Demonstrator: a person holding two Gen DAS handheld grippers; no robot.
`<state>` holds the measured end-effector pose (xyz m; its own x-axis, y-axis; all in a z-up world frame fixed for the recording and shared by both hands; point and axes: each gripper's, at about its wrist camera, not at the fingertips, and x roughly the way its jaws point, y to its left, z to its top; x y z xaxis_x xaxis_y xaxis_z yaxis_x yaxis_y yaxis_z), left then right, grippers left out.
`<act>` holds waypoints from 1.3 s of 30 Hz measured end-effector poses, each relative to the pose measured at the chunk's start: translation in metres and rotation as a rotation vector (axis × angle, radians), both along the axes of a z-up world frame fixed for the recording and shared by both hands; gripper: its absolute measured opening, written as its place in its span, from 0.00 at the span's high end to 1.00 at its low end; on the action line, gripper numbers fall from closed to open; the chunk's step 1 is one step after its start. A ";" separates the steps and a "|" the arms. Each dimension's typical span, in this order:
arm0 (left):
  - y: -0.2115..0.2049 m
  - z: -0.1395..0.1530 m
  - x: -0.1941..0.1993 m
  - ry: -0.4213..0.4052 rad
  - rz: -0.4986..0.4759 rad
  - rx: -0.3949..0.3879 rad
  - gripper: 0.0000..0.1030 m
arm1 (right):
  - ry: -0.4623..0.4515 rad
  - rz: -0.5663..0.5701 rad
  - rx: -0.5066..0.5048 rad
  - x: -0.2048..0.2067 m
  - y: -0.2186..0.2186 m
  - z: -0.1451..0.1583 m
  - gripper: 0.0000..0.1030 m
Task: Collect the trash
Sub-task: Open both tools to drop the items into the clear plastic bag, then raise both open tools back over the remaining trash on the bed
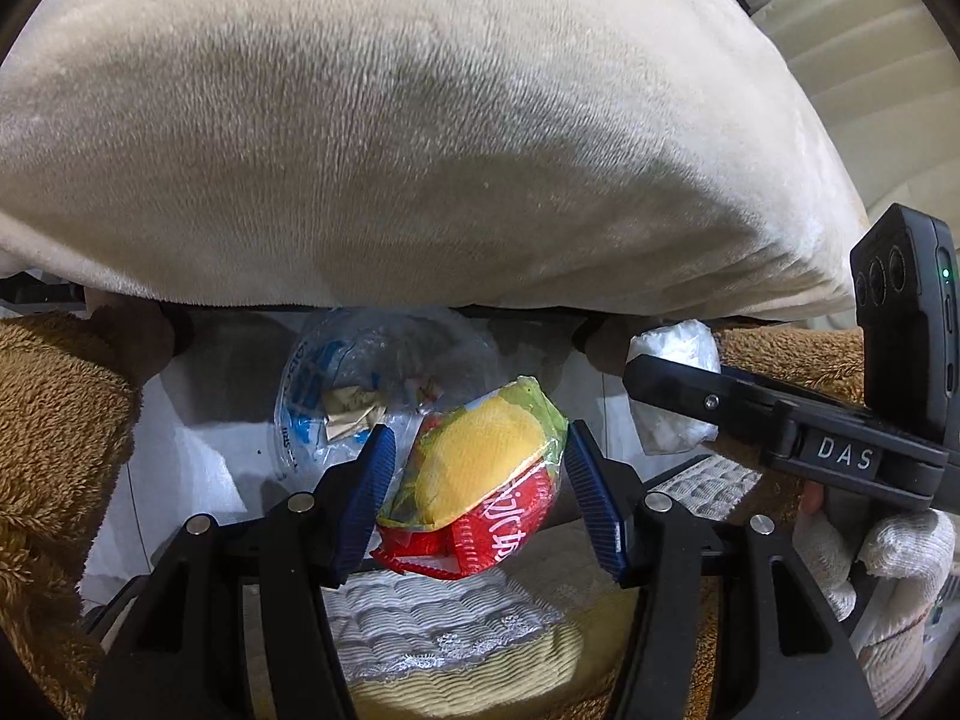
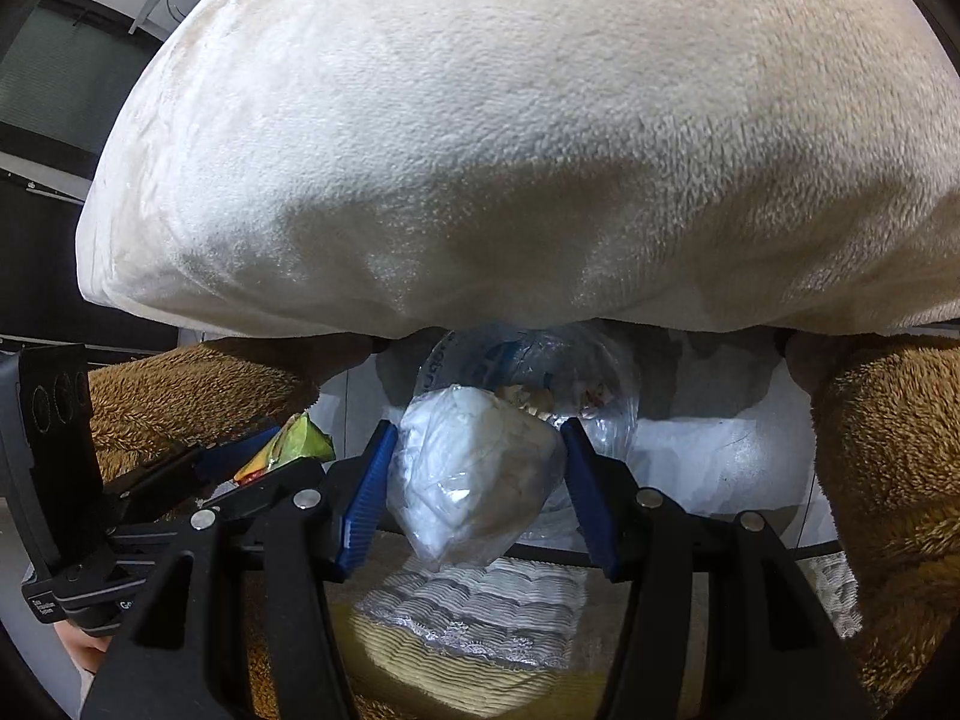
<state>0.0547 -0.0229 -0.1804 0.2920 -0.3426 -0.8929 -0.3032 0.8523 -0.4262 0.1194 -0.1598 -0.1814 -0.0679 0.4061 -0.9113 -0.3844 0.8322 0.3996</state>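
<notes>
1. The left gripper (image 1: 477,450) clenches a crumpled red, yellow and green snack wrapper (image 1: 480,480) between its blue pads; white script on the red part is not legible.
2. The right gripper (image 2: 477,450) grips a wad of white plastic (image 2: 474,474) between its pads. In the left view its black body reads "DAS".
3. Both loads hang over a clear plastic bag (image 1: 372,372) with blue print, unreadable, holding paper scraps.
4. Brown fuzzy sleeves (image 1: 54,420) flank the bag; a gloved hand (image 1: 888,564) holds the right tool.
5. Beyond, a cream plush cushion (image 1: 390,150) fills the view, with a dim room behind.
</notes>
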 end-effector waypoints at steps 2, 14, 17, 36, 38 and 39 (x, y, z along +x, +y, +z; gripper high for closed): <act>-0.003 -0.004 0.001 0.021 -0.004 0.005 0.45 | 0.004 0.001 -0.004 0.000 0.002 0.000 0.46; -0.008 -0.016 0.004 0.097 -0.023 0.004 0.43 | 0.025 -0.004 -0.022 0.002 0.002 -0.009 0.45; -0.009 -0.021 0.004 0.107 -0.025 0.009 0.31 | 0.023 -0.020 -0.025 0.003 -0.001 -0.010 0.40; -0.008 -0.004 0.005 0.033 -0.030 0.096 0.26 | -0.048 -0.005 0.000 0.002 -0.009 0.006 0.39; -0.008 0.001 0.004 0.006 -0.035 0.108 0.26 | -0.070 0.003 0.011 0.000 -0.010 0.011 0.39; -0.009 0.005 0.004 -0.012 -0.039 0.116 0.26 | -0.081 0.007 0.021 -0.001 -0.011 0.014 0.39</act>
